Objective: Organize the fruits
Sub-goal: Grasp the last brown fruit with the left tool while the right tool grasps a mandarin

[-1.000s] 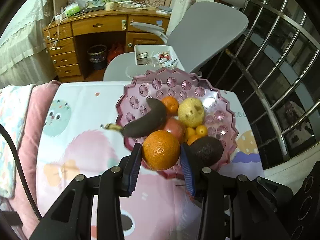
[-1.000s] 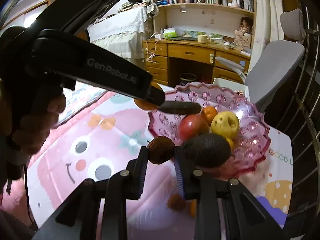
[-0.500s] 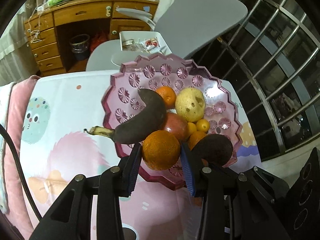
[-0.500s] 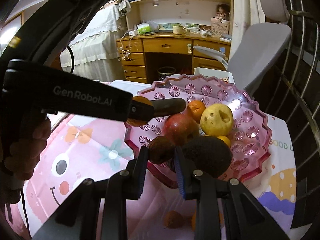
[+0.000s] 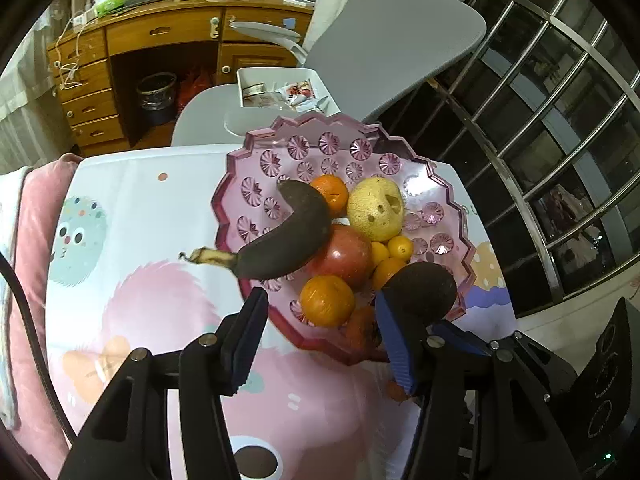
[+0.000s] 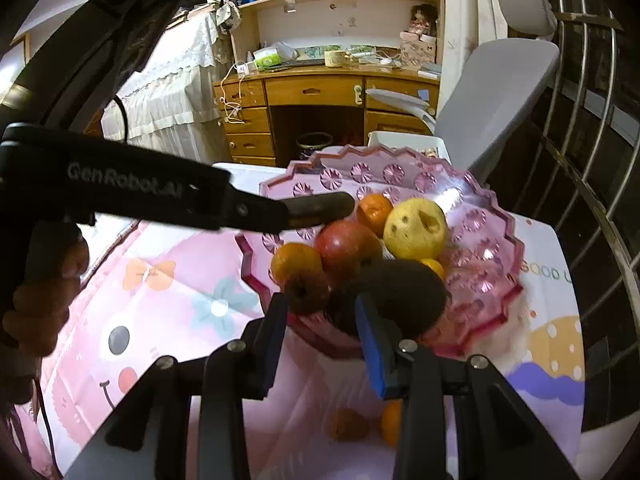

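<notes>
A pink glass fruit bowl (image 5: 256,184) (image 6: 480,208) holds a blackened banana (image 5: 288,240), a red apple (image 5: 344,256), a yellow pear (image 5: 376,208), an avocado (image 5: 424,288), small oranges and kumquats. My left gripper (image 5: 320,328) is open, its jaws either side of an orange (image 5: 327,300) that rests in the bowl's near edge. My right gripper (image 6: 320,320) is open just behind a brown wrinkled fruit (image 6: 306,290) lying in the bowl beside the orange (image 6: 296,262) and the avocado (image 6: 404,296).
Two small fruits (image 6: 348,424) (image 6: 391,422) lie on the pink cartoon tablecloth (image 5: 160,312) under my right gripper. A grey office chair (image 5: 384,40), a wooden desk (image 5: 160,36) and a metal window grille (image 5: 560,120) stand beyond the table.
My left gripper opened and let the orange go into the bowl. My right gripper opened and released the brown fruit into the bowl. Both moved forward over the bowl's near edge.
</notes>
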Demonstrator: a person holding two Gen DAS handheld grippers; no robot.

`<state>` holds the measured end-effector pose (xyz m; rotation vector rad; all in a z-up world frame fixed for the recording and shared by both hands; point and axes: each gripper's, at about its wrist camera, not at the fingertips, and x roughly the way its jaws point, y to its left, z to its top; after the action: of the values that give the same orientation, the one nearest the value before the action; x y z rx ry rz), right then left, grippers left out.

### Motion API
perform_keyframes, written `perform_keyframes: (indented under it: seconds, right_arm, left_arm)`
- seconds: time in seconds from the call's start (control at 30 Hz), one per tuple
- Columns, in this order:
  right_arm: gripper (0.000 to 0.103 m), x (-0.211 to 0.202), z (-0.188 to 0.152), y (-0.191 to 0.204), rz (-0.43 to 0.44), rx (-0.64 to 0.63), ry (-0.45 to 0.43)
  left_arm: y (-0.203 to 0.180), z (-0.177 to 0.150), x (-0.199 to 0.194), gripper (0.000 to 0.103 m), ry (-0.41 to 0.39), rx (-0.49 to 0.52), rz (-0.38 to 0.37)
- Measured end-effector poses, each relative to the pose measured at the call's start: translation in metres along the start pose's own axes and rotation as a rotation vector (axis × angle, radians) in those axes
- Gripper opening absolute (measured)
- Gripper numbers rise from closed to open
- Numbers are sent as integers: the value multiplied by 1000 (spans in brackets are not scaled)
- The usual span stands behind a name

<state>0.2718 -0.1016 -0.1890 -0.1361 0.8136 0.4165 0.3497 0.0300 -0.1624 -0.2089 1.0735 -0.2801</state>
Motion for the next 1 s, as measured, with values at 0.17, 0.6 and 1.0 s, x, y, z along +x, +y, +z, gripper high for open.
perform_keyframes:
  seconds: [0.17, 0.6, 1.0]
  right_arm:
    - [41, -11, -14, -7, -3, 33, 32]
    - [52, -25, -50, -57, 2, 239, 162]
    - [63, -2, -64, -107, 119, 471, 291]
  left_arm:
    - [-1, -13, -7, 60, 1, -23, 22]
    - [-13, -63, -3, 67, 74, -94, 52]
    - [-43, -105, 38, 67, 150, -106, 64]
